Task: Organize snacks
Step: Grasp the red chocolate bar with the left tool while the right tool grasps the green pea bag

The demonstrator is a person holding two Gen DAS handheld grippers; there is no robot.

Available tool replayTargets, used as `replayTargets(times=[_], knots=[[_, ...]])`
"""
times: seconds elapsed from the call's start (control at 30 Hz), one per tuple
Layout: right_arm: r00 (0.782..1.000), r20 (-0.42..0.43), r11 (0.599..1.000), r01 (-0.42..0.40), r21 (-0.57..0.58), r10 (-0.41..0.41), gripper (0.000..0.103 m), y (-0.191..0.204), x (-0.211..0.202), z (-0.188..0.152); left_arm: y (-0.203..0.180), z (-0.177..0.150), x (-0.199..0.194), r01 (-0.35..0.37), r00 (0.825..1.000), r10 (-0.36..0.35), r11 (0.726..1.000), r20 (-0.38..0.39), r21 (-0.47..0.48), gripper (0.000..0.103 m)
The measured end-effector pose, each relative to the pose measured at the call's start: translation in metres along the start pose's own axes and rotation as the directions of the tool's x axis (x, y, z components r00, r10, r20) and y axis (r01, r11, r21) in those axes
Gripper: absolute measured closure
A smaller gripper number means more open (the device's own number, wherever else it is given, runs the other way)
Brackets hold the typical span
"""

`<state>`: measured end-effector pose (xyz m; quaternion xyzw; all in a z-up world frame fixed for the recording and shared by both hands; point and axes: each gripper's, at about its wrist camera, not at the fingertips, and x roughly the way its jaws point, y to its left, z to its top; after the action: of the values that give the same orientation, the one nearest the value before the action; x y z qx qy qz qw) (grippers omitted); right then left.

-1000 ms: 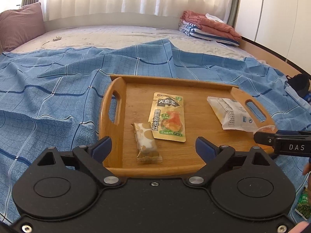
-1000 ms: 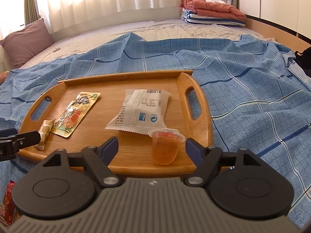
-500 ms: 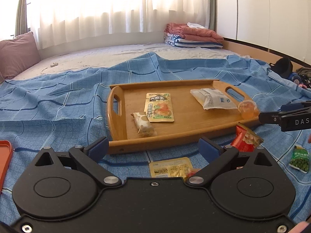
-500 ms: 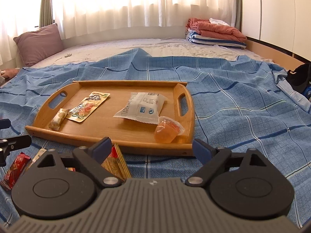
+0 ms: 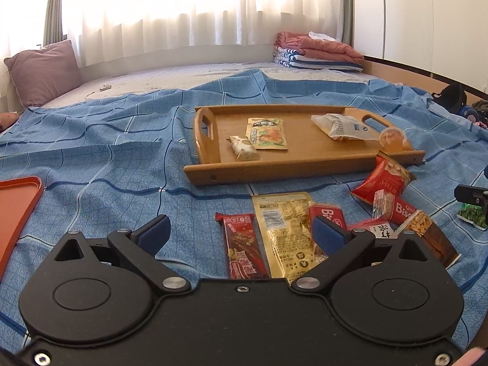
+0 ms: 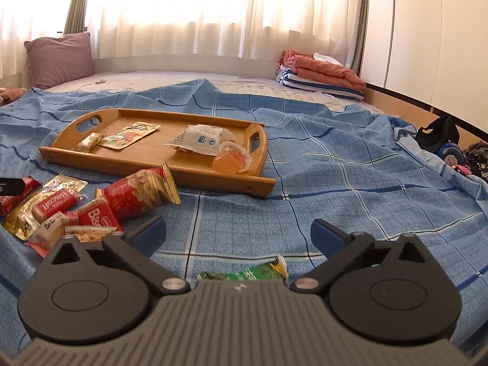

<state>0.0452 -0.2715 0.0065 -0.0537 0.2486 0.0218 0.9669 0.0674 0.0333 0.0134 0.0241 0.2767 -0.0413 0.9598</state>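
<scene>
Pulling back from the wooden tray [image 5: 305, 164], both grippers bare loose snacks [image 5: 286, 231], left jaws wide, right jaws opening, empty.

Lighting: bright daylight, backlit.
Curtains [image 5: 170, 9] blown out white; bed [image 6: 305, 213] evenly lit, soft shadows; fisheye bending at edges; focus sharp.

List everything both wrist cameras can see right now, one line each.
wooden tray: 1, tan, on the blue sheet
snacks in the tray: 4: white packet, orange jelly cup, yellow-green pouch, cream bar
loose snacks: a pile, mostly red and gold, on the sheet in front of the tray, e.g. red bag, gold pouch
green packet: 1, below the right gripper
orange tray: 1, far left
pillow: 1, mauve
folded laundry: 1 stack
left gripper: fingers open, empty
right gripper: fingers opening, empty
</scene>
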Motion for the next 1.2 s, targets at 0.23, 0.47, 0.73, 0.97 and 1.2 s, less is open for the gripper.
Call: replayTargets(times=[0.23, 0.47, 0.73, 0.97, 1.2], knots=[[0.999, -0.026, 0.999, 0.034, -0.006, -0.034, 0.0, -0.004, -0.001, -0.02, 0.005, -0.013, 0.0, -0.026, 0.999, 0.026, 1.0, -0.018, -0.012, 0.004], [0.998, -0.045, 0.999, 0.036, 0.002, -0.036, 0.0, -0.004, 0.004, -0.032, 0.007, -0.02, 0.004, -0.052, 0.998, 0.051, 0.998, -0.026, -0.022, 0.006], [0.998, -0.061, 1.0, 0.027, 0.007, -0.026, 0.0, -0.004, 0.009, -0.032, 0.011, -0.022, 0.007, -0.022, 0.999, 0.019, 0.997, -0.036, -0.075, 0.017], [0.996, -0.082, 1.0, 0.019, 0.025, -0.016, 0.0, -0.005, 0.013, -0.032, 0.01, -0.018, 0.005, 0.026, 0.998, -0.032, 0.995, -0.056, -0.099, 0.08], [0.994, -0.109, 0.998, -0.005, 0.056, 0.011, 0.004, -0.006, 0.015, -0.03, 0.009, -0.015, 0.003, 0.019, 0.997, -0.027, 0.994, -0.066, -0.11, 0.08]])
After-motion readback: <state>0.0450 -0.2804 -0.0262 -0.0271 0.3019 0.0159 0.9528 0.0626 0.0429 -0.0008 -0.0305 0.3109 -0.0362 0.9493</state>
